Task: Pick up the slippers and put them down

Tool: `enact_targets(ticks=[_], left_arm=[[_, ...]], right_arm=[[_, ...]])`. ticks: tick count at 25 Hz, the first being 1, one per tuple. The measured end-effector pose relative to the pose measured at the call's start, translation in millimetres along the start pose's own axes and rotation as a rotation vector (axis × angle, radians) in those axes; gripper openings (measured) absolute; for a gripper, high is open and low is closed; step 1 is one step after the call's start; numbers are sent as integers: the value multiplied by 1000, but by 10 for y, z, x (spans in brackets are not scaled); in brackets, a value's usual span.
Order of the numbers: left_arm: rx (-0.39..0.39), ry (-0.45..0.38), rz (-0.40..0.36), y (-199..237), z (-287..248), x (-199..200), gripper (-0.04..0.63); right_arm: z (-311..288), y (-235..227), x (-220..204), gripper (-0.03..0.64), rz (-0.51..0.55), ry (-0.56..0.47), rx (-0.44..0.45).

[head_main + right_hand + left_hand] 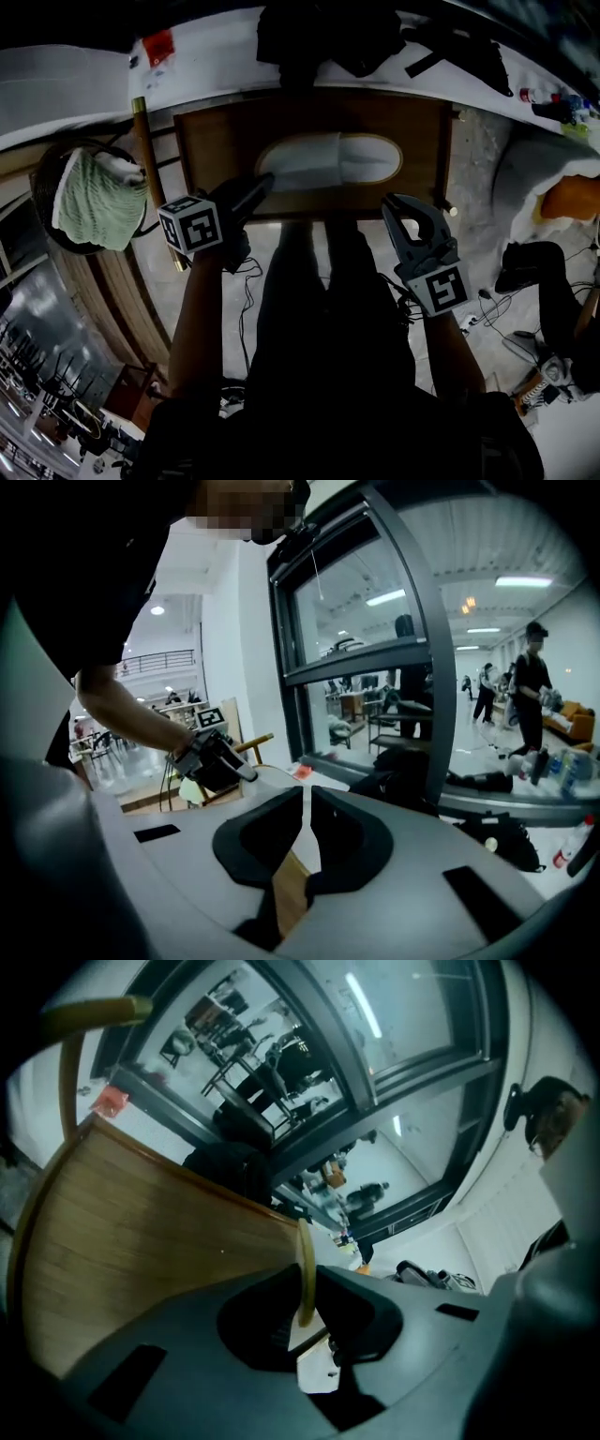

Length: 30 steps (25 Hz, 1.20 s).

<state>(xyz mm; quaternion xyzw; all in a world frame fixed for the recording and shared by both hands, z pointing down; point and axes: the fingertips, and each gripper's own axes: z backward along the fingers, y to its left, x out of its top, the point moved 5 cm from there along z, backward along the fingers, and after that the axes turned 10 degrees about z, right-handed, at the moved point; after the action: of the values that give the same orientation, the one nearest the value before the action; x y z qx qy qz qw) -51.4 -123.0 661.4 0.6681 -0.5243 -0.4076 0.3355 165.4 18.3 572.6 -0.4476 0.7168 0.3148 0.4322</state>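
A pair of white slippers lies lengthwise over the wooden table in the head view. My left gripper is at their left end. In the left gripper view its jaws are shut on a thin yellowish slipper edge. My right gripper is at the slippers' right end. In the right gripper view its jaws stand almost together, with a sliver of white slipper pinched between them. From there the white slipper runs across to the left gripper.
A green knitted cloth hangs over a round chair at the left, beside a wooden pole. Dark bags lie on the white sill behind the table. Cables and gear litter the floor at the right. The person's legs stand before the table.
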Motion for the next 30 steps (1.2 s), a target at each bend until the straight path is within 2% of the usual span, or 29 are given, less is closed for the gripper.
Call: enact_targets(ticks=[6, 12, 15, 22, 25, 30], left_arm=[[-122, -176, 30, -733, 446, 177, 57], [-191, -375, -121, -1479, 831, 768, 55], [-208, -440, -180, -1823, 1062, 829, 55], [-231, -565, -335, -2407, 1514, 1006, 55], [-253, -591, -354, -2549, 1614, 1034, 55], [-277, -619, -374, -2672, 1718, 1092, 55]], right_arm=[[373, -34, 779, 36, 107, -114, -38], [459, -175, 1411, 37, 326, -219, -53], [582, -164, 1655, 37, 338, -249, -66], [774, -297, 2417, 36, 339, -428, -133], [838, -292, 2626, 36, 373, -490, -140], [865, -250, 2664, 36, 416, -499, -141]])
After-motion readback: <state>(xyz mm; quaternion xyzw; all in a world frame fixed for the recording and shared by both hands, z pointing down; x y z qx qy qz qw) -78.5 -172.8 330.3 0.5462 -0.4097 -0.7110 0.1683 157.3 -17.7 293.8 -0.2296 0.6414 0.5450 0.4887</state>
